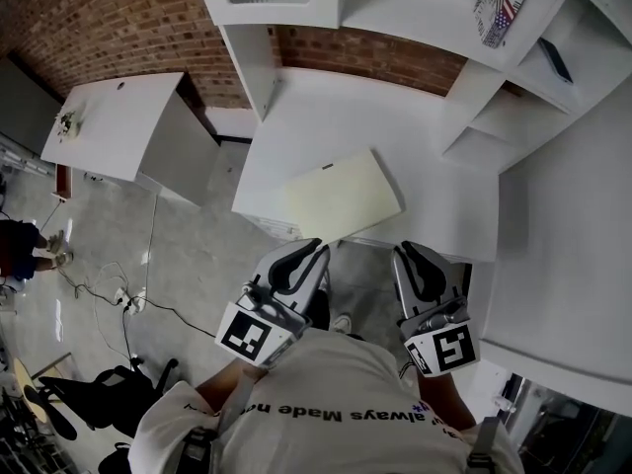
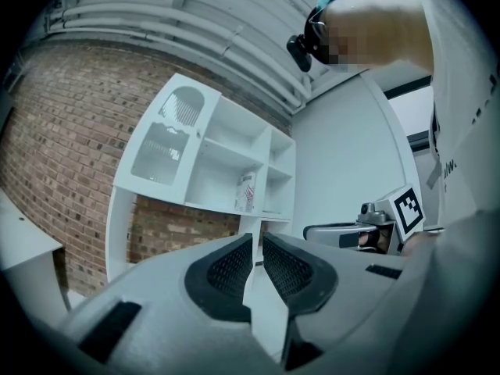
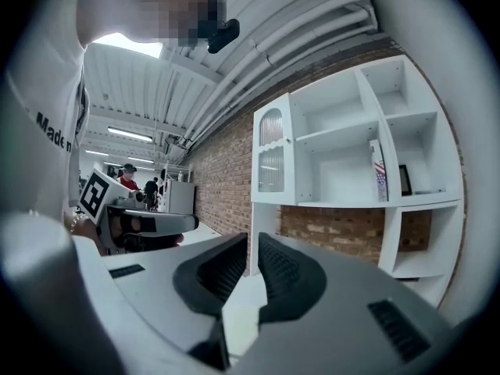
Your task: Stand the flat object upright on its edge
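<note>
Board [image 1: 343,198] flat by near edge of tabletop [image 1: 326,107]. Left tool [image 1: 296,265] and right tool [image 1: 420,265] closed, empty, just off that edge. Best: open one, pinch board's near rim, tip up slowly.

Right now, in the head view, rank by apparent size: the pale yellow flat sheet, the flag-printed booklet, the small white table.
1. small white table
2. pale yellow flat sheet
3. flag-printed booklet, clearly smallest
</note>
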{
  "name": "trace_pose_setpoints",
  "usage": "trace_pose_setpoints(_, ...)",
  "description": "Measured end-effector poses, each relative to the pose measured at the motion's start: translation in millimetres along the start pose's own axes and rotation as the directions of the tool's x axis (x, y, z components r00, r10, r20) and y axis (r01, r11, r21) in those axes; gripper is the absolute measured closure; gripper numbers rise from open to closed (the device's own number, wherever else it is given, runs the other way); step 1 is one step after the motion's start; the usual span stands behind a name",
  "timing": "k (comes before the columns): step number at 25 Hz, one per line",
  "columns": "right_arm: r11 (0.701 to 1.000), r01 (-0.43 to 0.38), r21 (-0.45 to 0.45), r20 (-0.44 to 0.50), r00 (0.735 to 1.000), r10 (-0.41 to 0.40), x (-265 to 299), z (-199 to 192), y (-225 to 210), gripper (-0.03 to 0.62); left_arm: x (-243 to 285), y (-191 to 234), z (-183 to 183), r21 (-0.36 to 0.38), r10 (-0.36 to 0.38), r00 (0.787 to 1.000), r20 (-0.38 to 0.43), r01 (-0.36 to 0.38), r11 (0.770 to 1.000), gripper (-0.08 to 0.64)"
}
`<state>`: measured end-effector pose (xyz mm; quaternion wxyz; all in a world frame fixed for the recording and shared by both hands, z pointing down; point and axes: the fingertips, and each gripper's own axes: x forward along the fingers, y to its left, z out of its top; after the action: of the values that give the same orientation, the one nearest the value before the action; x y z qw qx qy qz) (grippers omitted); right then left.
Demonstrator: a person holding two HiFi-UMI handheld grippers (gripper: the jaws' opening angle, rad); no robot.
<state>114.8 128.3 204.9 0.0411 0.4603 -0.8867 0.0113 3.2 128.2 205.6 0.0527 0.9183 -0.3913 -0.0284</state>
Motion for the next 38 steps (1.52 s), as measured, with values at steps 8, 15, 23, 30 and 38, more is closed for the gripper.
trace_pose_setpoints(8,1.0,0.024,-0.005,-0.003,1.0,-0.024,70,8,-15,0.548,30,67,10,-0.006,-0.03,1.0,-0.001,0.03,1.0,0.517)
trace_pose_setpoints(15,0.999,0.031,-0.01,-0.007,0.999,-0.031,105,7,-20,0.548,43,103,7,-0.015,-0.033,0.999,-0.013,0.033,0.999,0.517)
trace_pose_setpoints(23,1.0,0.017,-0.011,-0.011,1.0,-0.017,116,7,-38,0.548,64,104,9,-0.016,-0.046,0.999,-0.004,0.046,0.999,0.517)
trace_pose_setpoints(30,0.999,-0.007,-0.039,-0.027,1.0,0.006,120,-5,-56,0.546,79,110,-19,-0.096,-0.005,0.999,-0.046,0.001,0.995,0.517)
trace_pose_setpoints(38,0.994,-0.06,-0.091,-0.109,0.993,0.05,129,-59,-55,0.498,70,128,-97,-0.264,0.036,0.981,-0.192,-0.087,0.96,0.433)
